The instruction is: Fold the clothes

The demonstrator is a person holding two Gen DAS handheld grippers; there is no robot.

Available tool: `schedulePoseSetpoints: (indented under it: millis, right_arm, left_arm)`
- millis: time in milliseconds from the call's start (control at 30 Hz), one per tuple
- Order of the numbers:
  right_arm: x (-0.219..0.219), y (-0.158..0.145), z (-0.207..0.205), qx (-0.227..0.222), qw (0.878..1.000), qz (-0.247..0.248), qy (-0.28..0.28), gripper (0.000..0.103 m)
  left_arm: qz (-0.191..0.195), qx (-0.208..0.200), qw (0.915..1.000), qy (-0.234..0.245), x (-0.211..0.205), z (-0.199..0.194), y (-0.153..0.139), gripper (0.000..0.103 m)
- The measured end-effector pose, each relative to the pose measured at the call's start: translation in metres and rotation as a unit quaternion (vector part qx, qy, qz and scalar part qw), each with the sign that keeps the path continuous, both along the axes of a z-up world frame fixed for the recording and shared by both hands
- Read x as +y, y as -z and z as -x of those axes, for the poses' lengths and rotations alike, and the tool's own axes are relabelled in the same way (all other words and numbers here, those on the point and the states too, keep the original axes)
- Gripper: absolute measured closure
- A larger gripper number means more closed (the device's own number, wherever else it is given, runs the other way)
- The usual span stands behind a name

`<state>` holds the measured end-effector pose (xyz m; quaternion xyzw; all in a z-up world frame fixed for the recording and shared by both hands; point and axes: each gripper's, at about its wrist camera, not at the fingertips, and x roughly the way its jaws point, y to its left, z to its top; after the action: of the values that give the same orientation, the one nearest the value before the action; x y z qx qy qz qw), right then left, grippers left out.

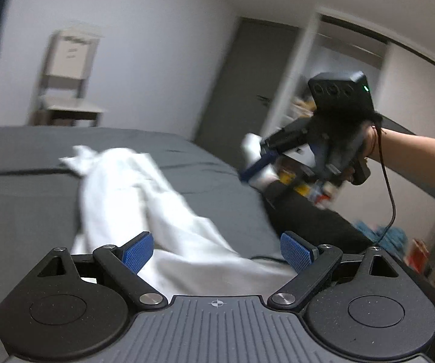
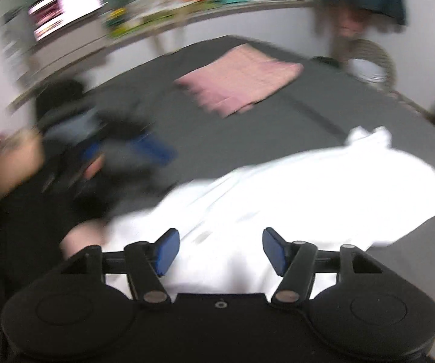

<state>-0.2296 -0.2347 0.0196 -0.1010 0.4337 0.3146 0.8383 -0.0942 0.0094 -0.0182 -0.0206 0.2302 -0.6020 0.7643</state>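
**So: white garment loose on the bed, both claws spread and empty**

White garment [image 2: 302, 187] lay crumpled and stretched out on the dark grey bed sheet [image 2: 247, 133], near the edge closest to both cameras. In the left wrist view it ran as a long bunched strip away from the camera, with a knotted-looking end at the far tip. In the right wrist view it was overexposed, so no fold lines could be read.

Left gripper [image 1: 216, 252] hung just above the near end of the garment, blue pads [image 1: 137, 252] spread wide, nothing between them. Cloth showed in the gap, but contact could not be told.

Right gripper [image 2: 220, 251] was likewise over the near end of the garment, pads apart, nothing pinched. In the left wrist view the right gripper was held up off the bed by a hand [image 1: 368, 139] with a bare forearm. Its fingers looked parted against something white behind them, too blurred to tell what. A black cable [image 1: 390, 193] dropped from it.

Farther up the bed lay a pink folded cloth [image 2: 241, 78], flat, well apart from the white garment. A pale chair [image 1: 69, 81] stood against the wall beyond the bed, with a grey door [image 1: 247, 84] to its right. A lit screen [image 2: 66, 6] and a cluttered shelf [image 2: 187, 3] sat behind, heavily motion-blurred.
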Motion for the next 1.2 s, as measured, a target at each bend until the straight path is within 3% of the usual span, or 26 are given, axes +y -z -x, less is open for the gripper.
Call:
schedulePoseSetpoints:
  millis: [133,233,267,333,400,500,633,700,767,867,1000,1033,1200]
  right_arm:
    - [0.04,0.013,0.047,-0.071,0.995,0.076,0.006,0.041]
    - [0.065,0.033,0.057,-0.119,0.984,0.132,-0.027,0.041]
    - [0.066,0.039,0.06,-0.121,0.981,0.145,-0.04,0.042]
    - [0.074,0.047,0.069,-0.087,0.979,0.16,-0.087,0.047]
    - [0.071,0.043,0.08,-0.069,0.98,0.161,-0.096,0.046]
    - [0.051,0.022,0.097,-0.057,0.987,0.143,-0.041,0.041]
    - [0.019,-0.008,0.114,-0.069,0.994,0.059,0.055,0.032]
    - [0.01,-0.015,0.117,-0.069,0.993,0.017,0.099,0.029]
    - [0.012,-0.011,0.119,-0.07,0.99,-0.004,0.119,0.029]
    - [0.017,0.005,0.126,-0.071,0.99,-0.014,0.122,0.029]
    - [0.013,0.015,0.13,-0.061,0.989,-0.035,0.132,0.029]
    - [0.014,0.018,0.128,-0.059,0.988,-0.041,0.139,0.029]
    - [0.019,0.039,0.105,-0.053,0.979,-0.011,0.198,0.028]
  left_arm:
    - [-0.036,-0.054,0.9957,0.066,-0.019,0.03,-0.004,0.012]
    - [-0.058,-0.095,0.9905,0.081,-0.028,0.051,-0.006,0.012]
    - [-0.068,-0.107,0.9888,0.079,-0.031,0.058,-0.006,0.012]
    - [-0.092,-0.141,0.9843,0.053,-0.033,0.075,-0.01,0.012]
    - [-0.116,-0.174,0.9774,0.027,-0.035,0.093,-0.013,0.012]
    - [-0.161,-0.214,0.9633,-0.007,-0.049,0.121,-0.02,0.012]
    - [-0.244,-0.281,0.9259,-0.064,-0.083,0.157,-0.017,0.012]
    - [-0.257,-0.287,0.9191,-0.083,-0.096,0.162,-0.018,0.021]
    - [-0.273,-0.294,0.9111,-0.095,-0.107,0.164,-0.017,0.053]
    - [-0.308,-0.307,0.8955,-0.098,-0.114,0.166,-0.014,0.058]
    - [-0.326,-0.292,0.8935,-0.101,-0.109,0.17,-0.016,0.082]
    - [-0.327,-0.286,0.8945,-0.107,-0.107,0.168,-0.016,0.096]
    - [-0.319,-0.256,0.8951,-0.177,-0.09,0.137,-0.024,0.1]
